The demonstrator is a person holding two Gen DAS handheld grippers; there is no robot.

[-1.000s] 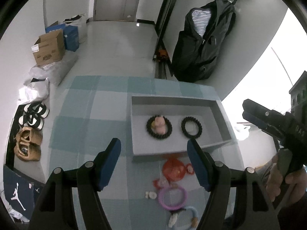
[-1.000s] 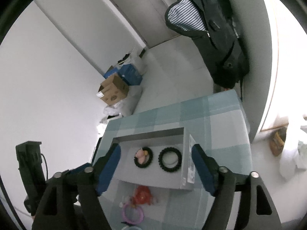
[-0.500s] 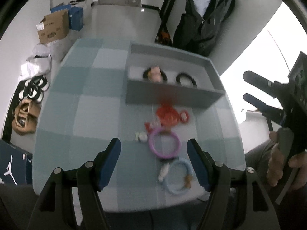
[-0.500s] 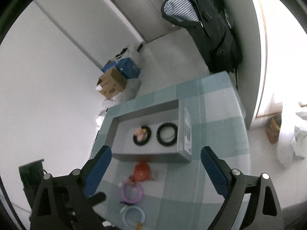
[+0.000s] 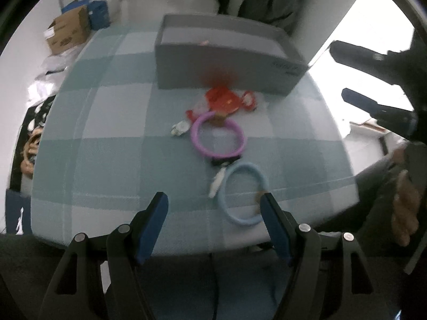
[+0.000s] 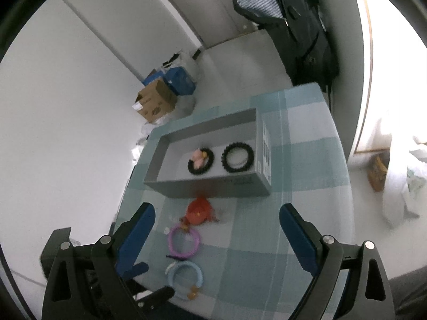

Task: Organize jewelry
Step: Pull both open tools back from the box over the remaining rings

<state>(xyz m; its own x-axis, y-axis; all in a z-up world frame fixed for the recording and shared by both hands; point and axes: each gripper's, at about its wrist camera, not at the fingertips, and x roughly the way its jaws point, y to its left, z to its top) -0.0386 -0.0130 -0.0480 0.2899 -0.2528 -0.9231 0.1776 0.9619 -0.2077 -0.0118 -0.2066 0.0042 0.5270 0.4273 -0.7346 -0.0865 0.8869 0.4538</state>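
You are holding both the left hand-held gripper [image 5: 213,213] and right hand-held gripper [image 6: 216,229] wide, hovering over the blue bracelet [image 5: 244,193] at lower centre

Left wrist view: low at the table's [image 5: 106,122] near edge, facing across it. Right wrist view: higher, looking down. Both share the grey tray [image 5: 226,61] [image 6: 160,157] and loose bracelets.

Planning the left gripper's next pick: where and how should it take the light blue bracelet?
Pinch the light blue bracelet across its near band, one finger inside the loop, coming from above. It lies flat on the checked cloth, just ahead of the open left gripper; avoid the charm ends.
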